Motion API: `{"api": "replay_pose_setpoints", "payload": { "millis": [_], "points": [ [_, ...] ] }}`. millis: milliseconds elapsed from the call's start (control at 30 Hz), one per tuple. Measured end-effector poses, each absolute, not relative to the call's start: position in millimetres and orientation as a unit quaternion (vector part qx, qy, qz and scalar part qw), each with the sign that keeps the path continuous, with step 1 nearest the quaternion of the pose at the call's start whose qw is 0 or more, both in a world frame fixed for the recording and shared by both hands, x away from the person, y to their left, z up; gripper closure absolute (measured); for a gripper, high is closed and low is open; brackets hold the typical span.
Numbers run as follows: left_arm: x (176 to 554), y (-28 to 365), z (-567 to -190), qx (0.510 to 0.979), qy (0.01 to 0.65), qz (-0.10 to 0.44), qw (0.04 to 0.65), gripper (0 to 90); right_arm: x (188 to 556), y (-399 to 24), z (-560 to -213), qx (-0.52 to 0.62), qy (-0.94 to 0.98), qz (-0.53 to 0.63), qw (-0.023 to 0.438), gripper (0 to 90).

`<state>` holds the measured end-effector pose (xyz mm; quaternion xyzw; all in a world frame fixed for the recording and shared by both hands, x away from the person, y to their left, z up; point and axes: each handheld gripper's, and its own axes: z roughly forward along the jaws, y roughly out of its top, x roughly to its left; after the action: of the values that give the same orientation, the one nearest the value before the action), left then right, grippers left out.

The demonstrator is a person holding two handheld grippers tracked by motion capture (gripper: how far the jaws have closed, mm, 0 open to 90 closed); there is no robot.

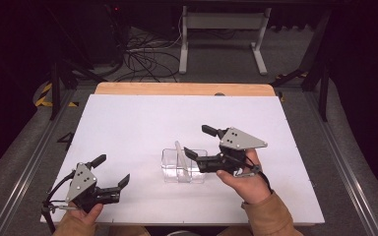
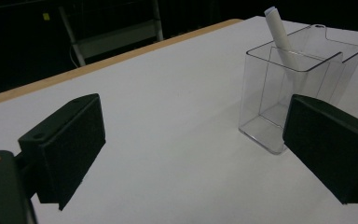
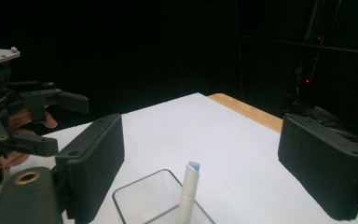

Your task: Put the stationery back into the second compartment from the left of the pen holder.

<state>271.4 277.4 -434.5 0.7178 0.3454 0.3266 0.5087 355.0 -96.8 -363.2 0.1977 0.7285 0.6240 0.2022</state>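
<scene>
A clear plastic box point(image 1: 184, 166) with a divider stands in the middle of the white table. A white pen point(image 1: 179, 153) leans upright inside it. My right gripper point(image 1: 200, 142) hovers just right of the box, open, with one jaw above the box's rim. In the right gripper view the pen point(image 3: 189, 191) rises between the wide-apart jaws, and neither pad touches it. My left gripper point(image 1: 111, 170) rests open near the front left of the table with nothing between its jaws. In the left gripper view the box point(image 2: 298, 88) and the pen point(image 2: 279, 32) stand ahead at the right.
The white board point(image 1: 128, 123) covers a wooden table whose far edge point(image 1: 177, 88) shows as a tan strip. Beyond it are a white table frame point(image 1: 221, 34) and floor cables. The left gripper point(image 3: 42, 121) shows at the left of the right gripper view.
</scene>
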Motion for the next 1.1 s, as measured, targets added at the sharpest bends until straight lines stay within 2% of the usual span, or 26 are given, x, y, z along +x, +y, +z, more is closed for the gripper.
{"api": "replay_pose_setpoints", "payload": {
  "millis": [233,567,867,1100],
  "points": [
    [272,278,-434,0.717,0.346,0.329,0.507,6.6,356,-121,-359,0.204,0.729,0.62,0.204,9.1],
    [272,279,-433,0.716,0.347,0.328,0.51,6.6,360,-149,-365,0.224,0.726,0.617,0.204,8.6],
    [272,279,-433,0.717,0.345,0.33,0.508,6.6,360,-179,-383,0.235,0.734,0.599,0.219,8.7],
    [272,279,-433,0.716,0.344,0.33,0.509,6.6,355,-204,-411,0.246,0.736,0.589,0.226,8.7]
  ]
}}
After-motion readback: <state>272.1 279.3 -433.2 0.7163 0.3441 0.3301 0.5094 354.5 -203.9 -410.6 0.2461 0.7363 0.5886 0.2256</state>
